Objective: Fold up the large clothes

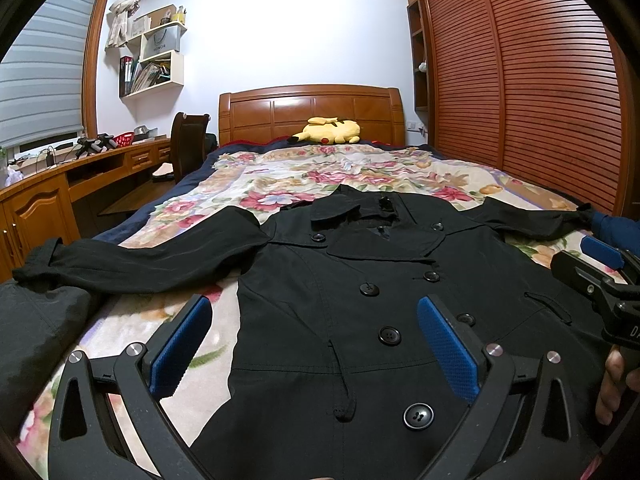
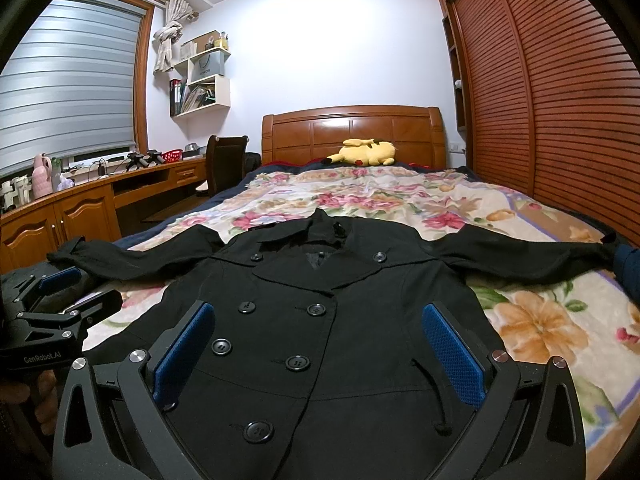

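A black double-breasted coat (image 1: 360, 280) lies flat, front up, on the floral bed cover, with both sleeves spread out to the sides; it also shows in the right wrist view (image 2: 320, 300). My left gripper (image 1: 316, 344) is open and empty, hovering over the coat's lower left part. My right gripper (image 2: 320, 352) is open and empty over the coat's lower right part. Each gripper shows at the edge of the other's view: the right one (image 1: 600, 264), the left one (image 2: 56, 292).
The floral bed cover (image 1: 320, 172) reaches to a wooden headboard (image 1: 312, 112) with a yellow plush toy (image 1: 328, 130). A wooden desk (image 1: 80, 168) and chair (image 1: 188, 144) stand left. Slatted wardrobe doors (image 1: 520, 80) run along the right. Another dark garment (image 1: 36, 320) lies at the left.
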